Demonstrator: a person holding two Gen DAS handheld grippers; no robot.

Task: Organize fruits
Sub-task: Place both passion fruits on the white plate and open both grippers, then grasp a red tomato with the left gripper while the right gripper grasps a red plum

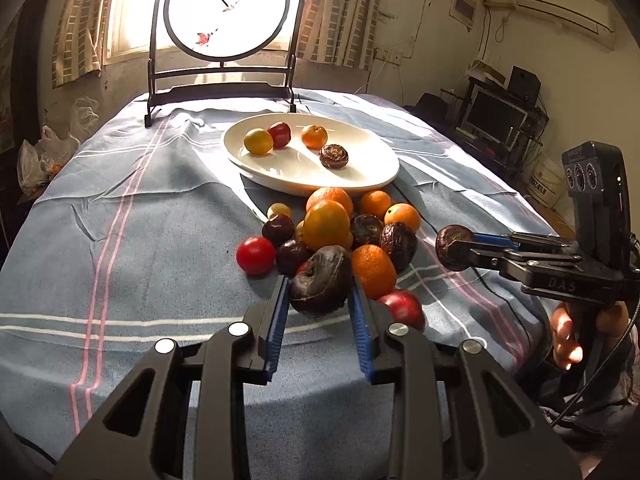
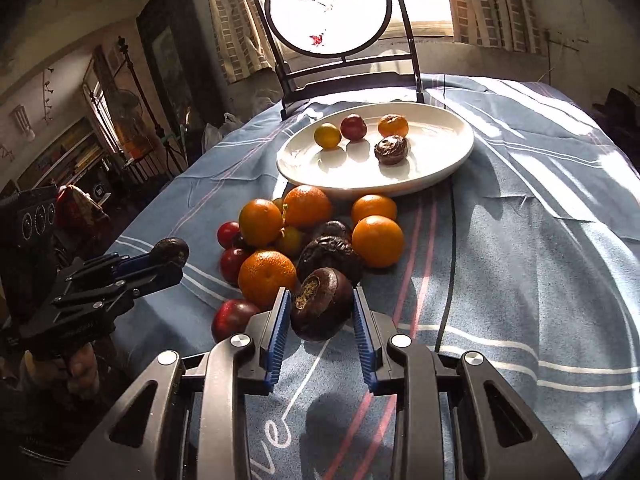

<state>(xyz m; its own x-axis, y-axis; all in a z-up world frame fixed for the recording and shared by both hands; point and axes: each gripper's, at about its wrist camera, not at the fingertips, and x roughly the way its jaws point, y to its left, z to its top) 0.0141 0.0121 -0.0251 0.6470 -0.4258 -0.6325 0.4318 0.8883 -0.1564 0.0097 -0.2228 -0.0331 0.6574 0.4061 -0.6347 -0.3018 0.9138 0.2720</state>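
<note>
My left gripper (image 1: 320, 284) is shut on a dark wrinkled passion fruit (image 1: 320, 280) and holds it above the near edge of a fruit pile (image 1: 340, 232) of oranges, red and dark plums and more passion fruits. My right gripper (image 2: 320, 300) is shut on another dark passion fruit (image 2: 320, 304); it shows at the right in the left wrist view (image 1: 456, 248). The left gripper shows at the left in the right wrist view (image 2: 172, 254). A white oval plate (image 1: 280, 172) behind the pile holds a yellow fruit, a red plum, a small orange and a passion fruit (image 1: 333, 156).
The table wears a blue striped cloth (image 1: 140, 220). A dark stand with a round painted screen (image 1: 226, 8) stands at the table's far edge before a bright window. Shelves and a monitor (image 1: 492, 116) stand at the right wall.
</note>
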